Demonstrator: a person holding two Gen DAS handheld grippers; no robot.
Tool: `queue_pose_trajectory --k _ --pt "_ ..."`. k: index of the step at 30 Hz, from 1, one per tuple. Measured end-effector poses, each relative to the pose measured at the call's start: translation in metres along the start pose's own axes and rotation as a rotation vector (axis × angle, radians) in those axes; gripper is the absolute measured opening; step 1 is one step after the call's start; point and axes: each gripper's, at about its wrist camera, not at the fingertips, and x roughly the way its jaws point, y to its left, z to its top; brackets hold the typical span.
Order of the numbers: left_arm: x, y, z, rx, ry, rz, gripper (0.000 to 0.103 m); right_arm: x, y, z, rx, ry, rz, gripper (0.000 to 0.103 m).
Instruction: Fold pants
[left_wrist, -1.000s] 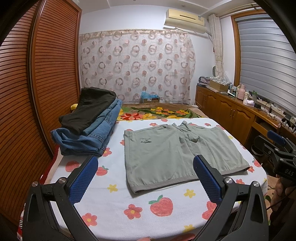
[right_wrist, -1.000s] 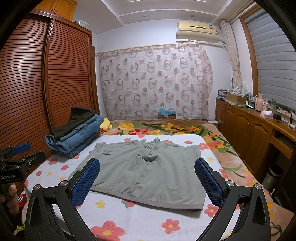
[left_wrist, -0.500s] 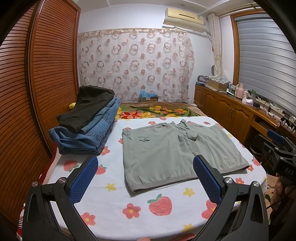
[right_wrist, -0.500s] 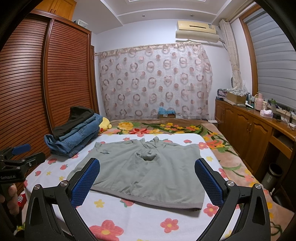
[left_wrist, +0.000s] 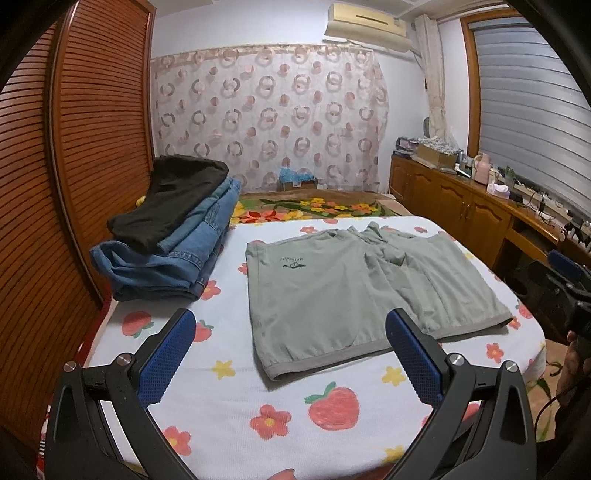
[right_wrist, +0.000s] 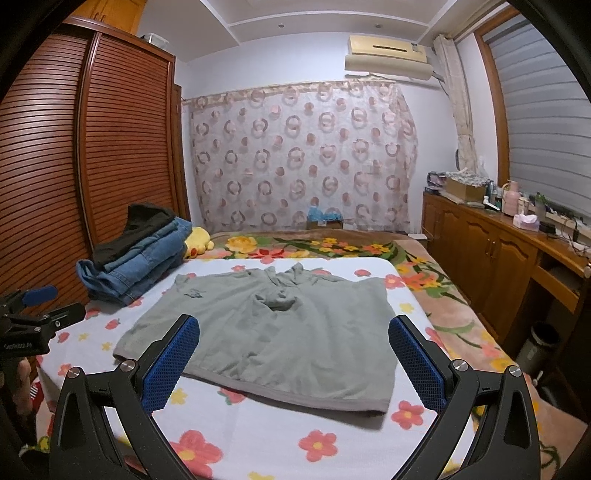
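Left wrist view shows the left gripper (left_wrist: 288, 356) spread wide and empty, poised over the near hem of the grey pants (left_wrist: 354, 284), which lie flat beside the stacked jeans (left_wrist: 177, 258). Right wrist view shows the right gripper (right_wrist: 293, 363) equally agape above the pants' hem; pinching one layer only would likely skew the fold.

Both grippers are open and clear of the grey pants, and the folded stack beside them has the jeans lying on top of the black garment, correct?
Not quite. The black garment lies on top of the jeans, not under them; the left wrist view shows it plainly. The rest holds: the left gripper and right gripper are both open and clear of the grey pants.
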Motion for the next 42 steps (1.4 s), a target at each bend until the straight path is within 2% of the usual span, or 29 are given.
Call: queue_pose_trajectory --k 8,20,27,32,38,42 --pt "0.026 0.013 -0.004 0.017 0.061 0.004 0.103 0.010 -0.005 0.002 -0.007 0.045 -0.023 0.100" --pt "0.059 0.028 -0.022 0.028 0.165 -0.078 0.102 0.037 -0.009 0.015 -0.003 0.162 -0.048 0.087" --pt "0.071 0.043 -0.032 0.002 0.208 -0.106 0.082 0.043 -0.014 0.027 0.012 0.224 -0.048 0.074" --pt "0.081 0.049 -0.038 -0.015 0.253 -0.143 0.058 0.045 -0.019 0.035 0.048 0.252 -0.052 0.066" --pt "0.089 0.046 -0.043 -0.008 0.291 -0.174 0.046 0.051 -0.024 0.048 0.076 0.263 -0.041 0.057" --pt "0.087 0.044 -0.044 -0.008 0.289 -0.188 0.040 0.051 -0.028 0.046 0.083 0.272 -0.023 0.055"
